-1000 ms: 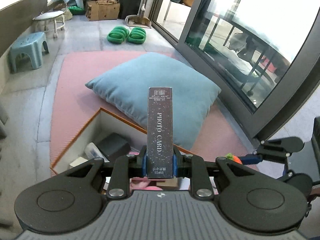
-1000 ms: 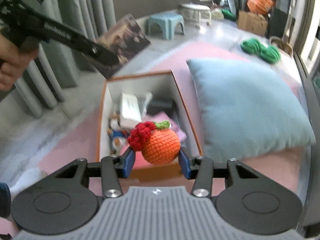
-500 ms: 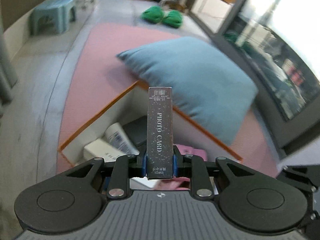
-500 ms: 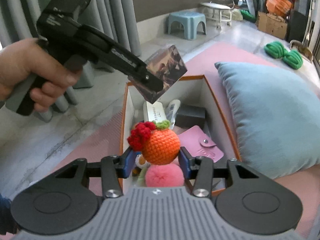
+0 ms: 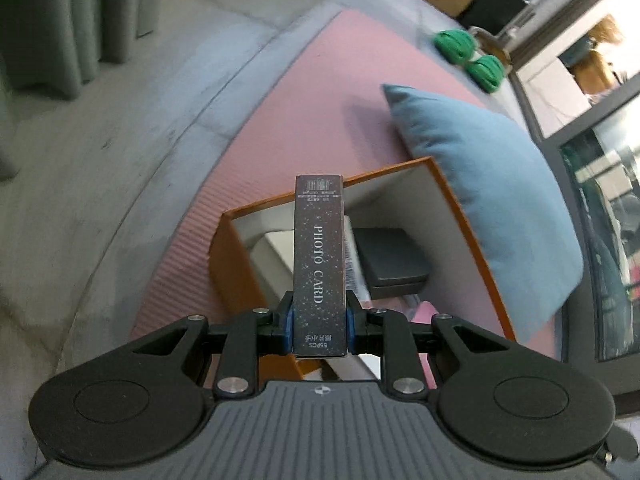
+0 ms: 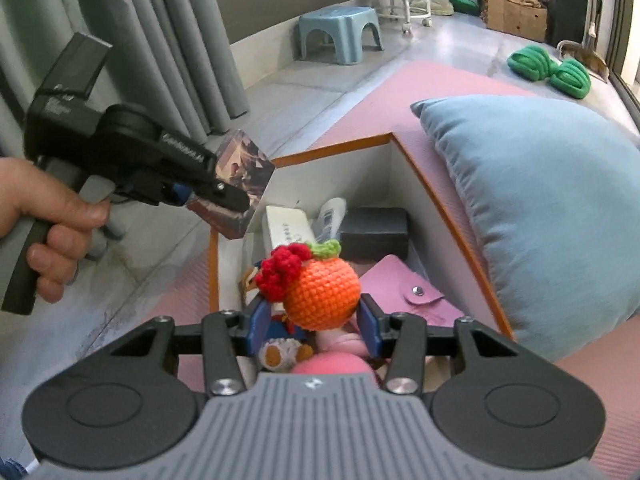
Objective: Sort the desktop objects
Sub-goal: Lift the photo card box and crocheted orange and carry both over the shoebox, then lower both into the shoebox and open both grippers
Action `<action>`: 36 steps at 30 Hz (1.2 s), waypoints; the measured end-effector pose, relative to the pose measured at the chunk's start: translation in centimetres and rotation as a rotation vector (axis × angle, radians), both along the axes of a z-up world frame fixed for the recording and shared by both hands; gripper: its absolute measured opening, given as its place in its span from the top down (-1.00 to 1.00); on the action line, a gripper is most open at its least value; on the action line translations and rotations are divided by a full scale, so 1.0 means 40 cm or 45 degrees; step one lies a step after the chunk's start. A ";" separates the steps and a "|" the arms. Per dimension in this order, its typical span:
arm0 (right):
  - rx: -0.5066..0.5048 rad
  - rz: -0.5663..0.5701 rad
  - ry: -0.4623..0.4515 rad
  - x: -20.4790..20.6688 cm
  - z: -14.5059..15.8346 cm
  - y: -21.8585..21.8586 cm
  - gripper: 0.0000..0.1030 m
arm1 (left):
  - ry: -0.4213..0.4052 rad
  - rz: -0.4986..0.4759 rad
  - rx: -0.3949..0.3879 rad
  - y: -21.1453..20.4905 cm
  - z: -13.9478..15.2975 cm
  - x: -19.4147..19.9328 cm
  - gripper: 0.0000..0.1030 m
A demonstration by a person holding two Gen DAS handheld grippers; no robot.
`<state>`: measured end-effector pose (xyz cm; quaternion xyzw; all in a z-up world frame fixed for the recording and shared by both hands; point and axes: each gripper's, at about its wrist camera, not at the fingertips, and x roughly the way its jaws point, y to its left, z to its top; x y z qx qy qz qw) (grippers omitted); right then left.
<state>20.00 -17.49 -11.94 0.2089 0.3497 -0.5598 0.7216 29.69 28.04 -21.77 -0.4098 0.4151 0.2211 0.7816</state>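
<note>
My left gripper (image 5: 319, 330) is shut on a dark photo card box (image 5: 319, 264), which stands upright between the blue pads over the orange-rimmed box (image 5: 472, 224). In the right wrist view the same left gripper (image 6: 224, 200), held by a hand (image 6: 48, 232), holds the photo card box (image 6: 240, 184) above the orange-rimmed box's (image 6: 436, 196) left rim. My right gripper (image 6: 312, 322) is shut on an orange crocheted fruit (image 6: 320, 294) with red and green trim, above the near end of the box.
Inside the box lie a white carton (image 6: 286, 228), a dark case (image 6: 374, 226), a pink wallet (image 6: 404, 292), a pink pompom (image 6: 332, 364) and a small plush toy (image 6: 280, 352). A blue cushion (image 6: 540, 208) lies to the right on the pink mat (image 5: 256, 152). Grey curtains (image 6: 168, 48), a stool (image 6: 340, 32) and green slippers (image 6: 548, 68) stand beyond.
Both grippers have come down and closer over the box, each keeping its hold. The left gripper has rolled, so the box and cushion look turned in its view.
</note>
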 end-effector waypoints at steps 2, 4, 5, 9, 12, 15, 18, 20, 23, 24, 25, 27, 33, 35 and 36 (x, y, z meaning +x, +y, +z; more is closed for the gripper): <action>0.011 0.023 0.010 0.009 -0.009 0.003 0.03 | 0.012 0.007 -0.011 0.000 -0.010 0.001 0.49; 0.020 0.030 0.016 0.013 -0.017 0.001 0.03 | 0.021 0.027 -0.024 -0.001 -0.015 0.001 0.49; 0.026 0.030 0.017 0.013 -0.022 -0.001 0.03 | 0.028 0.036 -0.027 -0.004 -0.016 0.004 0.49; 0.045 0.101 0.025 0.016 -0.040 -0.008 0.03 | 0.044 0.057 0.020 -0.016 -0.007 0.016 0.48; 0.050 0.118 0.029 0.021 -0.046 -0.006 0.03 | 0.011 0.084 0.004 -0.014 -0.004 0.010 0.34; 0.054 0.136 0.027 0.022 -0.049 -0.006 0.03 | -0.067 0.059 -0.032 -0.015 0.006 -0.001 0.17; 0.057 0.155 0.028 0.020 -0.054 -0.008 0.03 | -0.078 0.029 -0.010 -0.027 0.019 -0.001 0.16; 0.068 0.158 0.028 0.018 -0.057 -0.008 0.03 | -0.088 0.042 0.051 -0.035 0.033 -0.004 0.16; 0.118 0.181 0.024 0.018 -0.071 -0.011 0.02 | -0.110 0.023 0.094 -0.039 0.048 -0.002 0.16; 0.136 0.194 0.029 0.021 -0.077 -0.010 0.02 | -0.116 0.012 0.095 -0.041 0.050 0.000 0.15; 0.154 0.210 0.036 0.025 -0.085 -0.009 0.02 | -0.117 -0.002 0.094 -0.043 0.049 0.001 0.15; 0.191 0.250 0.054 0.033 -0.101 -0.004 0.02 | -0.114 -0.020 0.081 -0.049 0.043 0.005 0.13; 0.279 0.311 0.092 0.042 -0.133 0.010 0.01 | -0.101 -0.060 0.059 -0.068 0.024 0.003 0.08; 0.295 0.316 0.101 0.039 -0.140 0.012 -0.05 | -0.100 -0.066 0.062 -0.069 0.024 0.000 0.08; 0.302 0.316 0.101 0.035 -0.144 0.013 -0.05 | -0.100 -0.069 0.065 -0.070 0.024 0.000 0.08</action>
